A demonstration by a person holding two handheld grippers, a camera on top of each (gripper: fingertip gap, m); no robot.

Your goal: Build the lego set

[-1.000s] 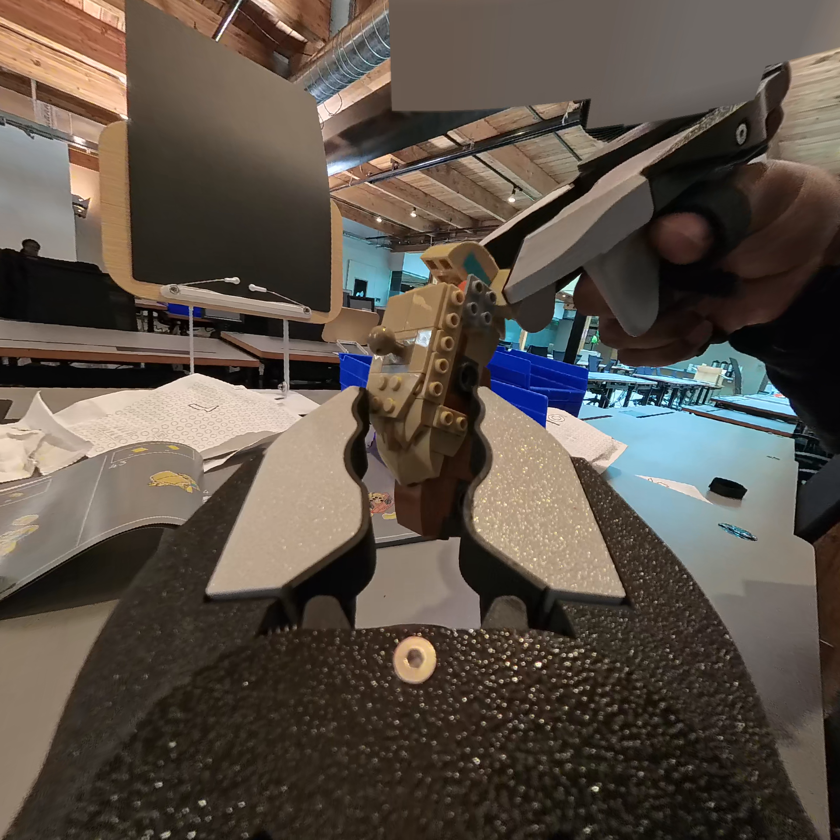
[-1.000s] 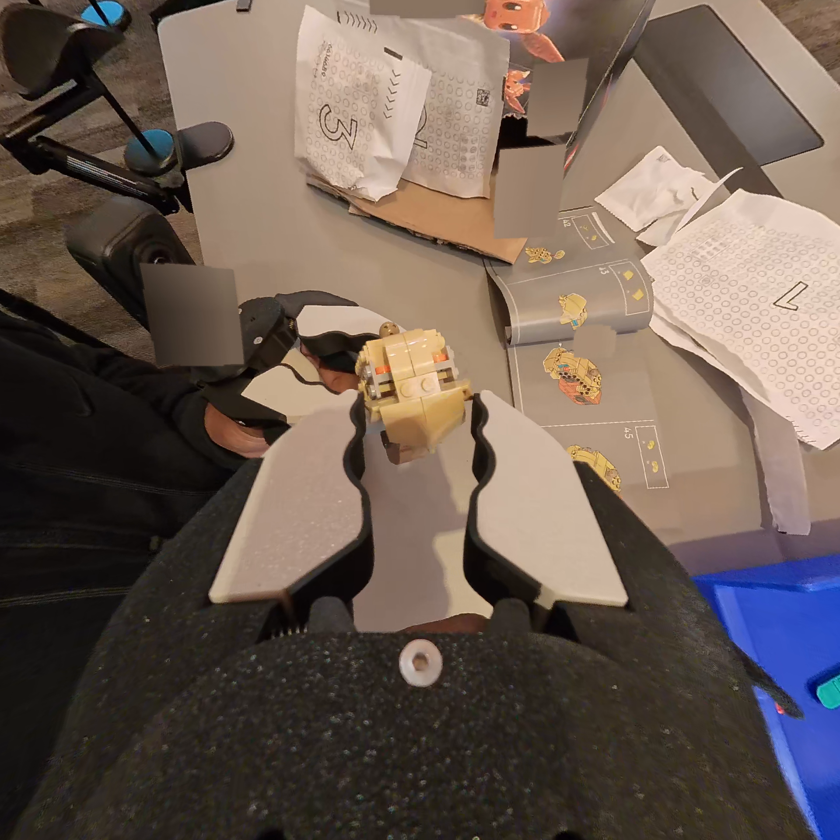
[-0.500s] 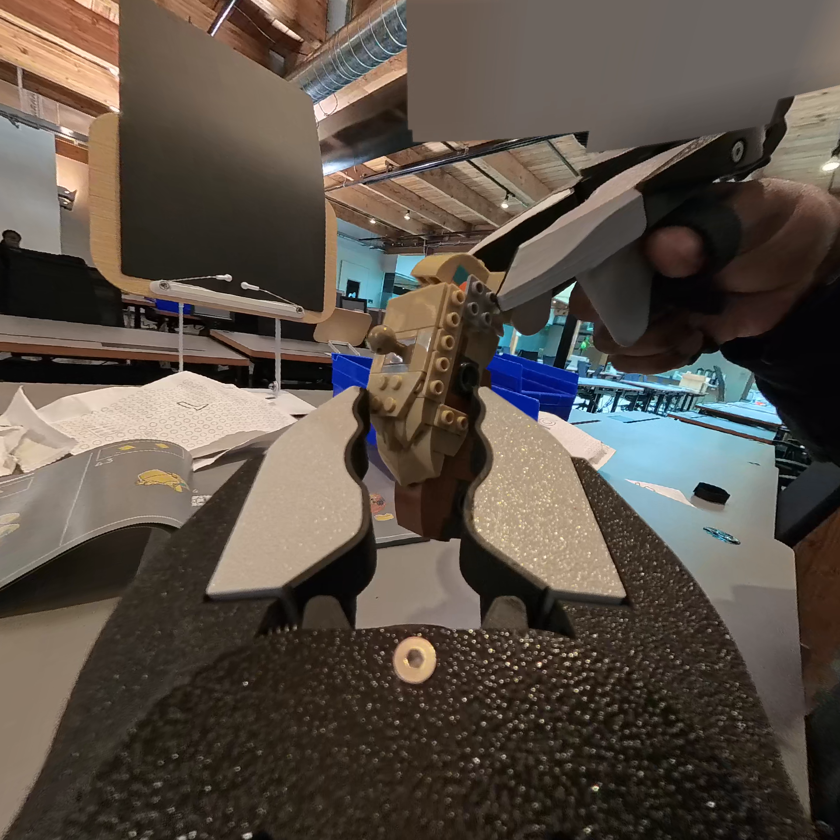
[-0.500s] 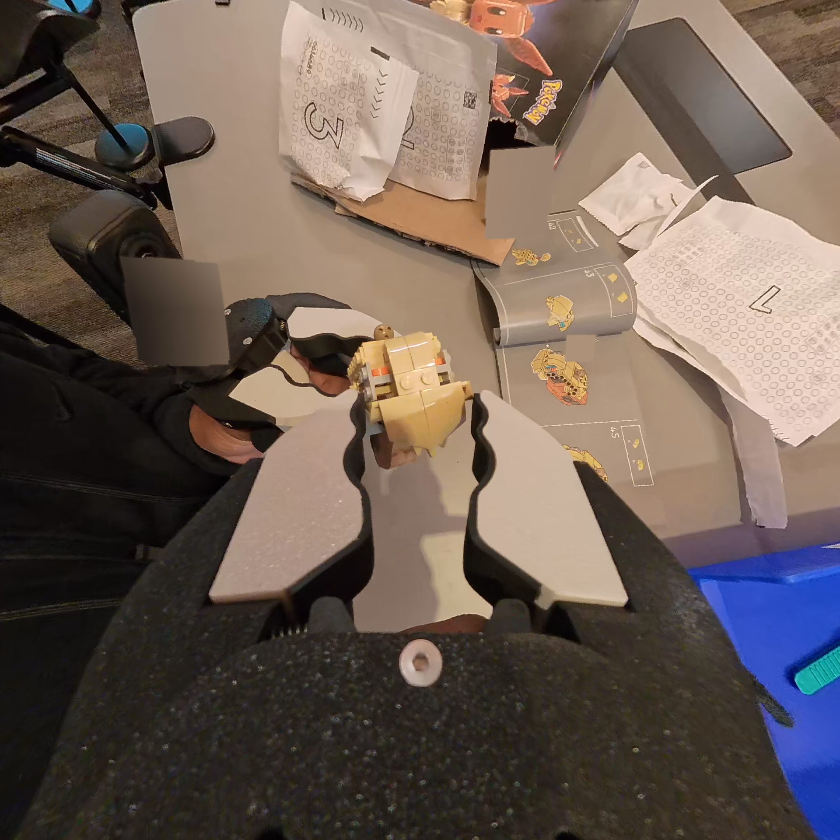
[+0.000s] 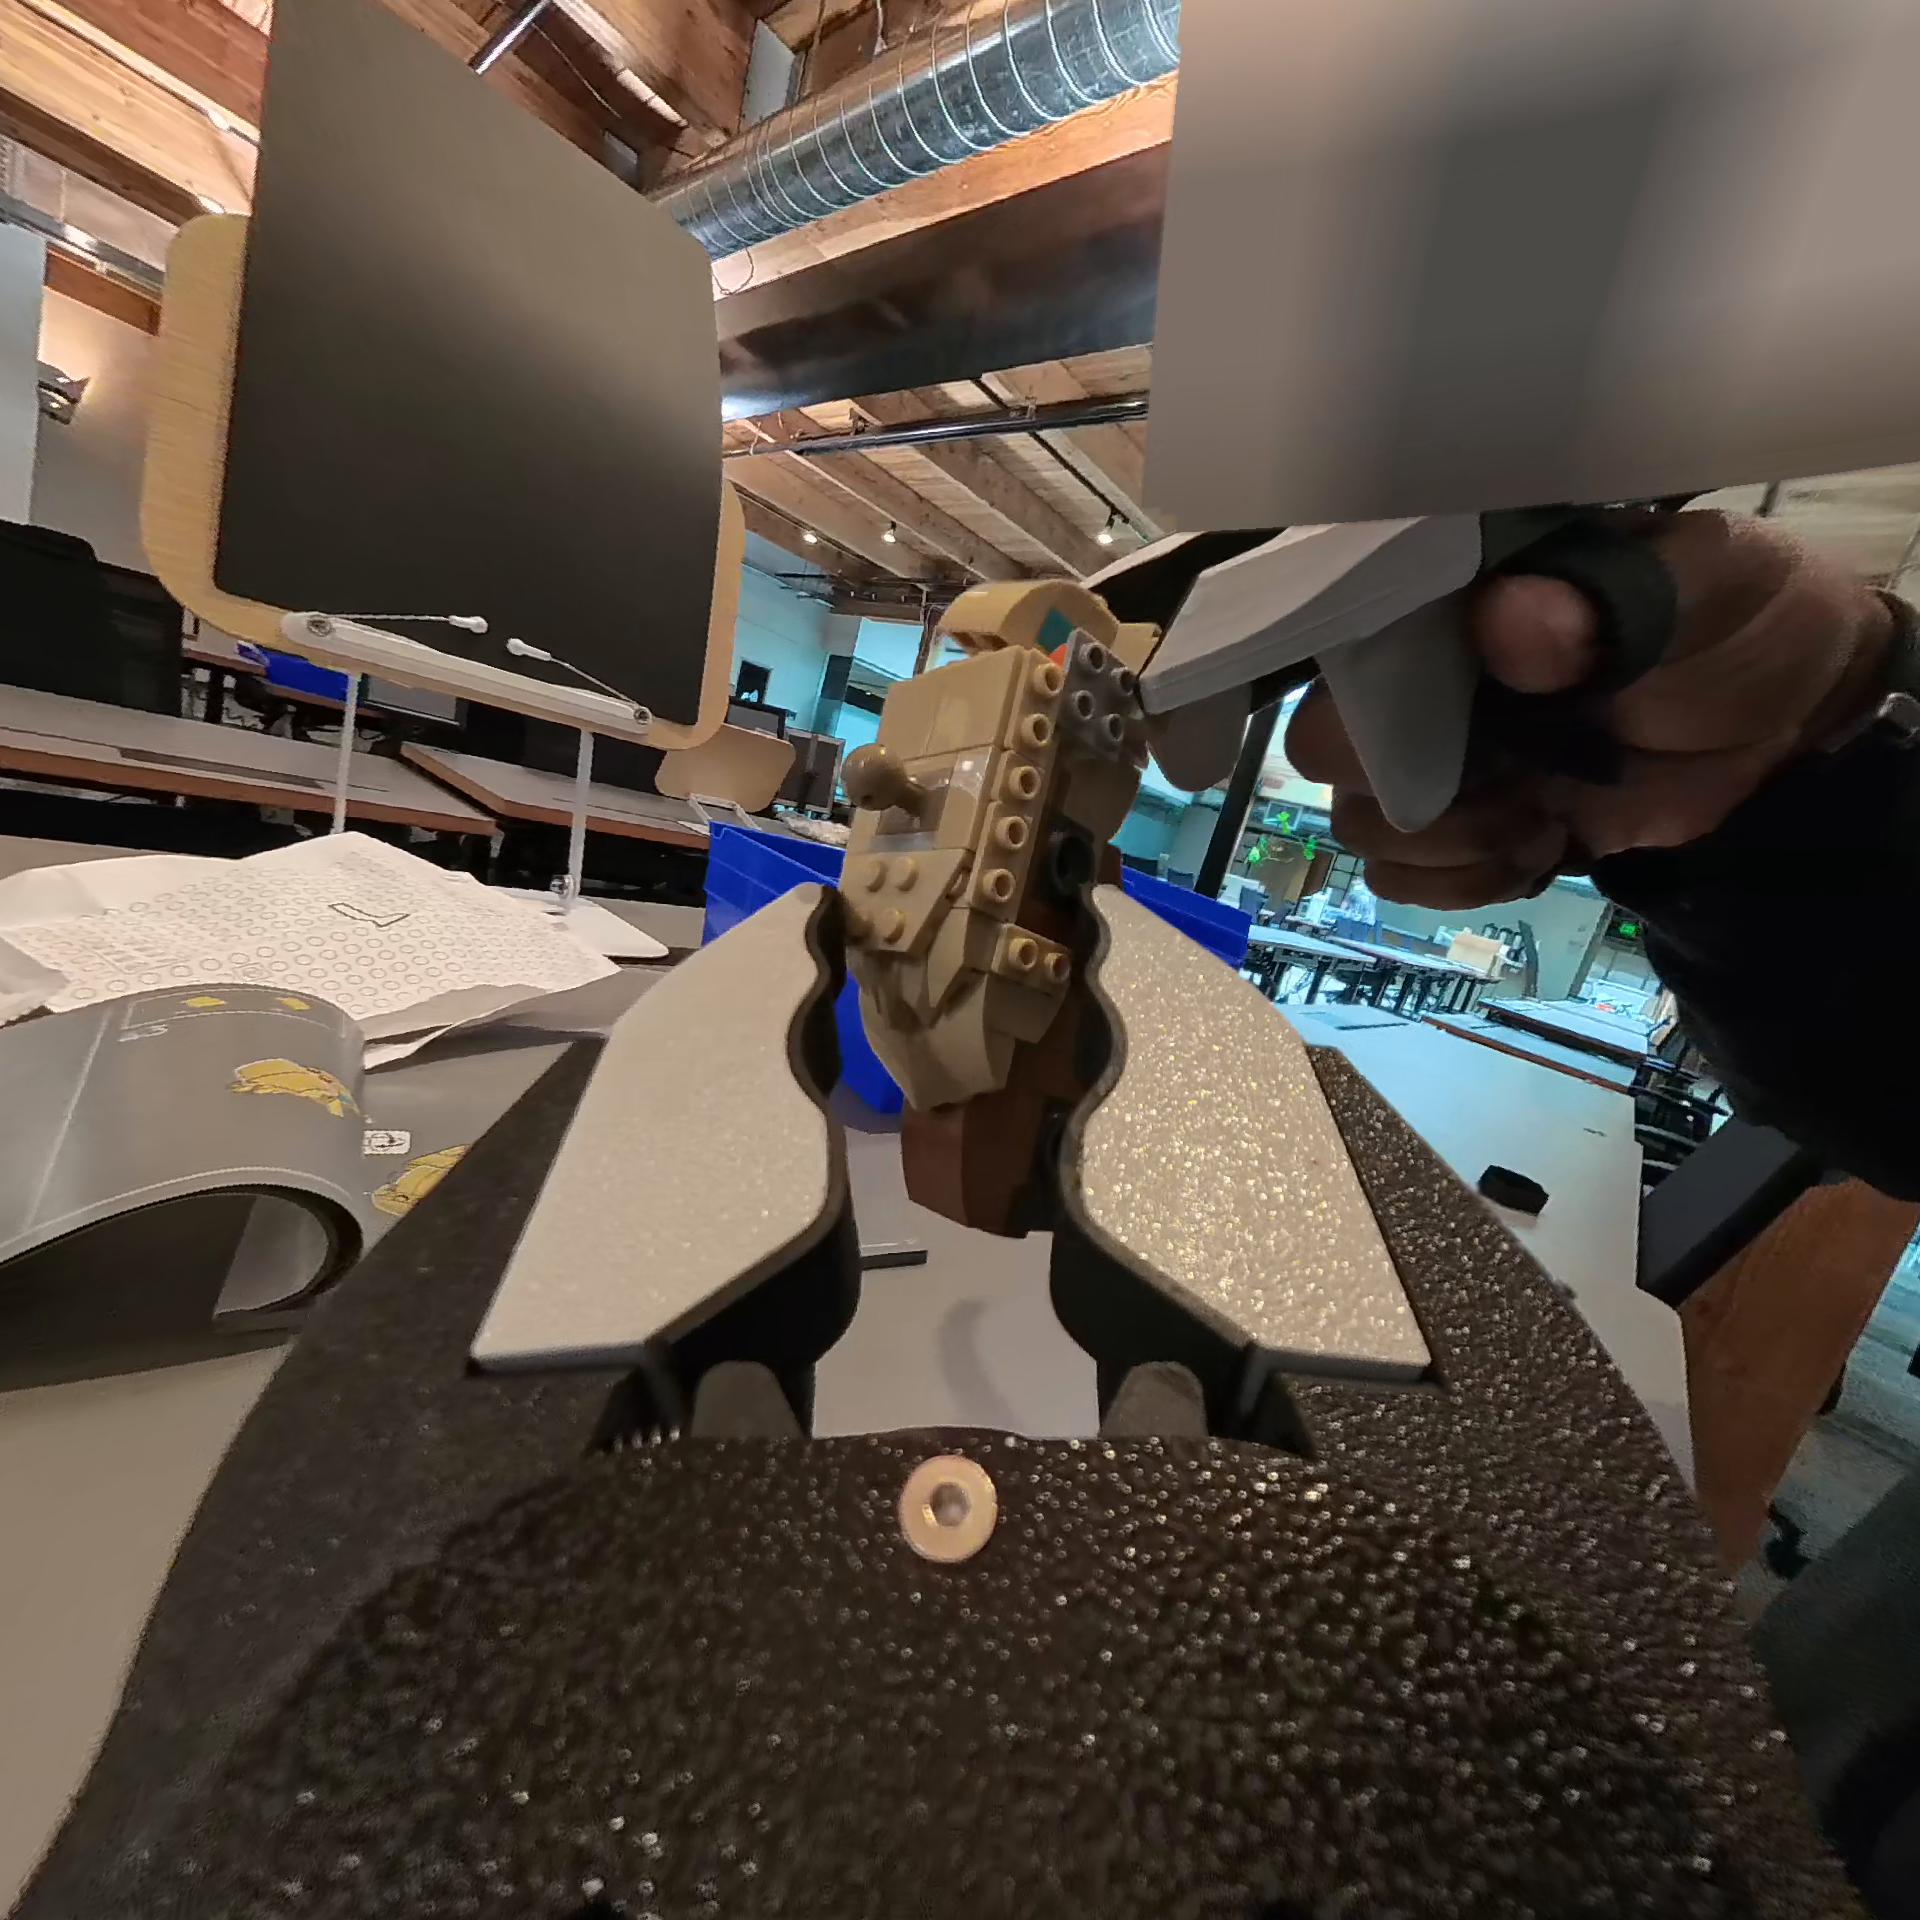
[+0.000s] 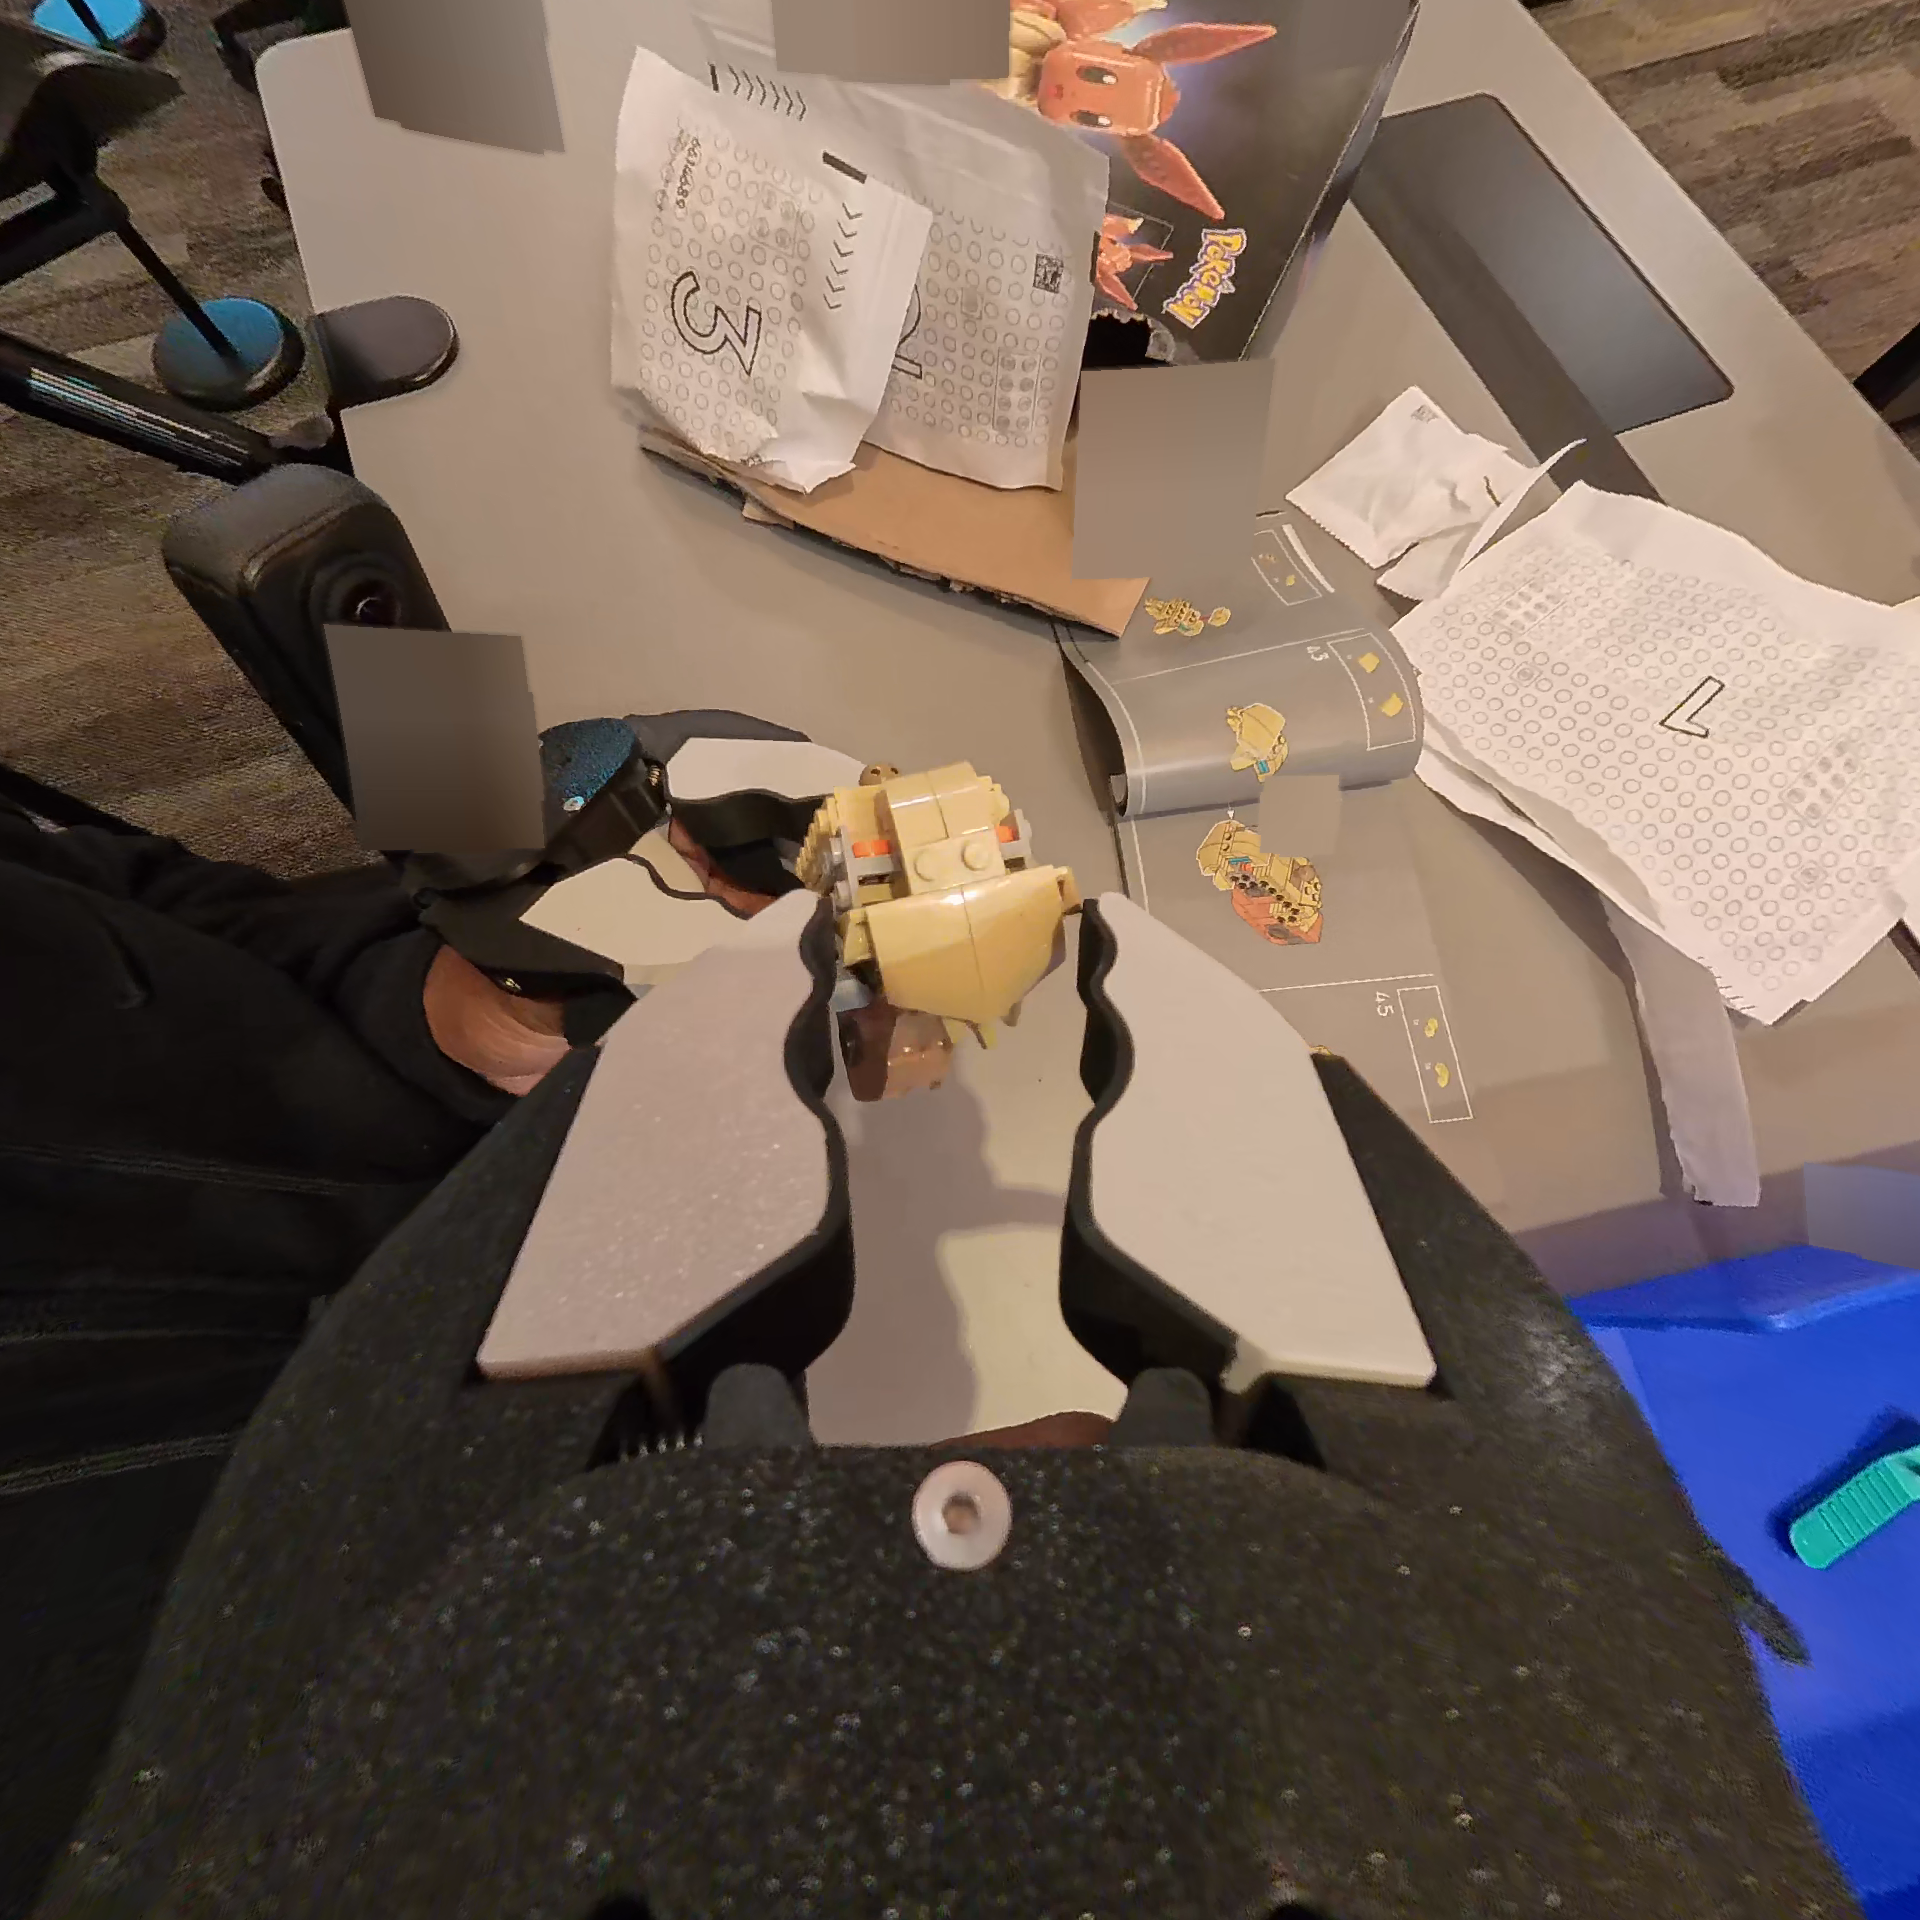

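Observation:
A tan and brown brick model stands upright between the fingers of my left gripper, which is shut on its lower body above the grey table. My right gripper comes in from the upper right, and one fingertip touches the grey studded plate near the model's top. In the right wrist view my right gripper is closed around the model's tan upper shell, with both pads against it. The left gripper reaches in from the left there, held by a hand.
An open grey instruction booklet lies right of the model, with white printed bags beyond it. More bags and a dark printed box lie at the far end. A blue bin holds a teal piece. A dark panel on a stand is behind. One gripper's finger ends stand about 4 cm off the other's.
The right gripper's body has tilted flatter while its tip stays at the model's top. The model has not shifted in the left gripper. Both grasps are unchanged.

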